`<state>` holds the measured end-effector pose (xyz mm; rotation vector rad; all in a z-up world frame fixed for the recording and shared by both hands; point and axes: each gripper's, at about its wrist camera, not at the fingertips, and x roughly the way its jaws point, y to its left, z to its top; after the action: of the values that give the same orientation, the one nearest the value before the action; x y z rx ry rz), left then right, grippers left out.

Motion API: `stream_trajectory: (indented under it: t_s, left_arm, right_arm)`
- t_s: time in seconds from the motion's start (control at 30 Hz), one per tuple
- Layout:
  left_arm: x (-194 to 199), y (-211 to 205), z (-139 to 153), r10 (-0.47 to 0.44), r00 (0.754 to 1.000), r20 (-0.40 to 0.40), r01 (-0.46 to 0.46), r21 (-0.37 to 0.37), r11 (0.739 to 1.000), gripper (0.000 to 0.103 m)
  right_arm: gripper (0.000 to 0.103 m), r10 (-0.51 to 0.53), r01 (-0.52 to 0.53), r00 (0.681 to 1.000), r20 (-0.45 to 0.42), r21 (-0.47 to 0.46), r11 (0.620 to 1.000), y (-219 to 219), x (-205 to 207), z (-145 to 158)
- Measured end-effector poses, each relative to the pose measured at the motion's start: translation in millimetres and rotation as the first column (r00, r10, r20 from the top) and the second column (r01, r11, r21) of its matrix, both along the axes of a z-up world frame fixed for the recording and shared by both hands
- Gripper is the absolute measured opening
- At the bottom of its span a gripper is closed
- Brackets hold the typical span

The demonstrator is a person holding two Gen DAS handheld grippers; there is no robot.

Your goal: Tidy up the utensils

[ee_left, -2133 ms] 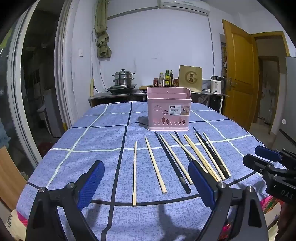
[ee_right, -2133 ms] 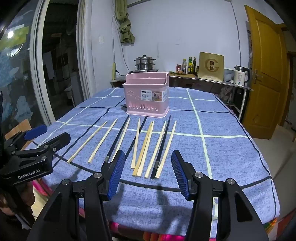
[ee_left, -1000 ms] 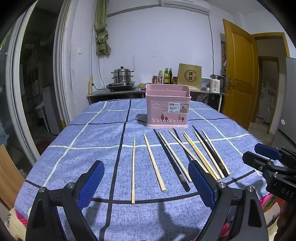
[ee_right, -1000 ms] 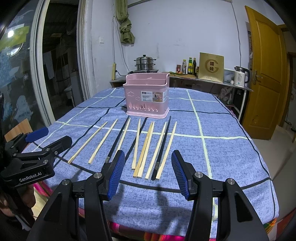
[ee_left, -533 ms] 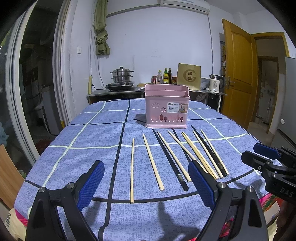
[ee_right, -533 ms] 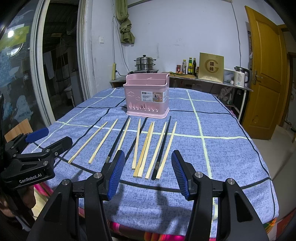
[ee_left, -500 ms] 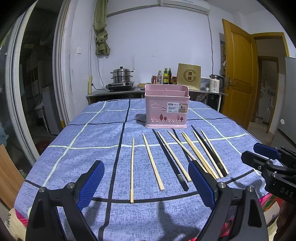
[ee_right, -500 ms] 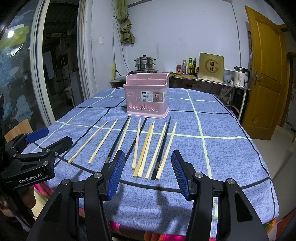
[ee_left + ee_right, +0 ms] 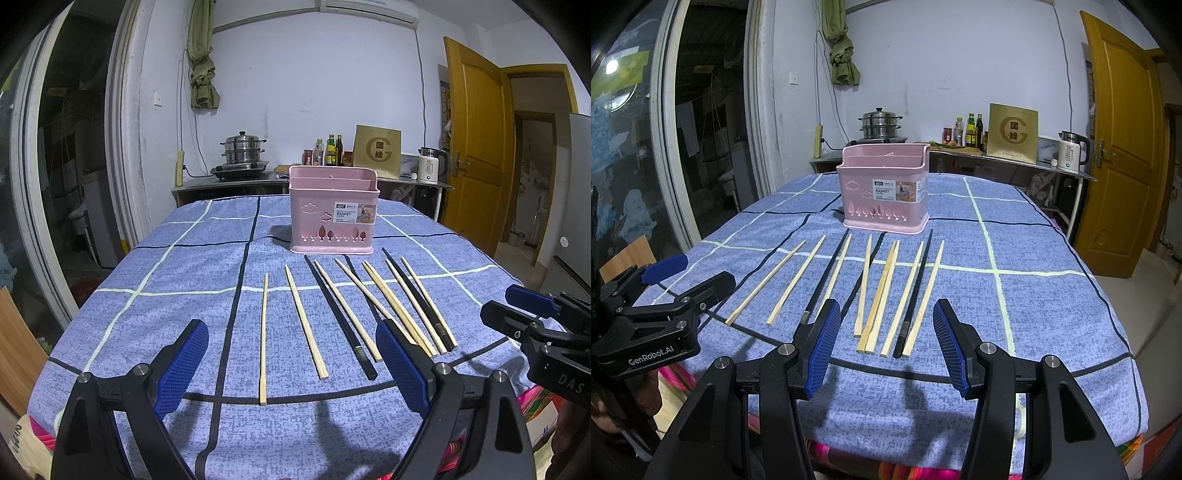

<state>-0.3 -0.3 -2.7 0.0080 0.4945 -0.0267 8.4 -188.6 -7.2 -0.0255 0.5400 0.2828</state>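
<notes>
Task status: not started, judged from the layout. The left claw [image 9: 291, 363] hovers over the near edge of the bench [image 9: 184, 266], jaws spread wide, holding nothing. Ahead of it lie two separate bamboo chopsticks [image 9: 263, 332], then a black chopstick [image 9: 338, 314], then a tighter group of mixed bamboo and black chopsticks [image 9: 886, 295] fanned toward the right. All rest flat on the blue checked cloth [image 9: 1034, 295]. The right claw [image 9: 886, 341] hovers above the near tips of that right group, jaws moderately apart, also holding nothing. The pink utensil basket [image 9: 884, 192] stands upright beyond the far tips; its compartments show nothing inside. Remaining: transfer every chopstick into the basket
</notes>
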Motion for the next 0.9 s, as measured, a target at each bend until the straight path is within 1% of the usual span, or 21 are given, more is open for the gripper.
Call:
stream_trajectory:
  t_s: [0.57, 0.7, 0.8, 0.83, 0.9]
  left_arm:
    - [4, 1, -2, -0.007, 1.000, -0.014, 0.007, -0.001, 1.000, 0.093]
    - [16, 6, -4, -0.010, 1.000, -0.028, 0.010, 0.000, 1.000, 0.093]
    - [29, 17, -7, -0.024, 0.998, -0.054, 0.022, -0.045, 0.999, 0.093]
    - [35, 20, -8, -0.019, 0.998, -0.062, 0.016, -0.047, 0.999, 0.093]
    - [48, 27, -9, 0.004, 0.998, -0.070, -0.006, -0.027, 1.000, 0.092]
  right_arm:
    - [0.053, 0.000, 0.000, 1.000, -0.007, -0.003, 1.000, 0, 6, -4]
    - [0.053, 0.008, -0.008, 1.000, -0.014, -0.013, 1.000, 3, 15, -4]
    - [0.053, 0.016, -0.017, 1.000, -0.022, -0.020, 1.000, 7, 25, -4]
    - [0.053, 0.020, -0.020, 0.999, -0.026, -0.021, 1.000, 8, 29, -3]
    - [0.053, 0.030, -0.030, 0.999, -0.037, -0.021, 0.999, 11, 38, -3]
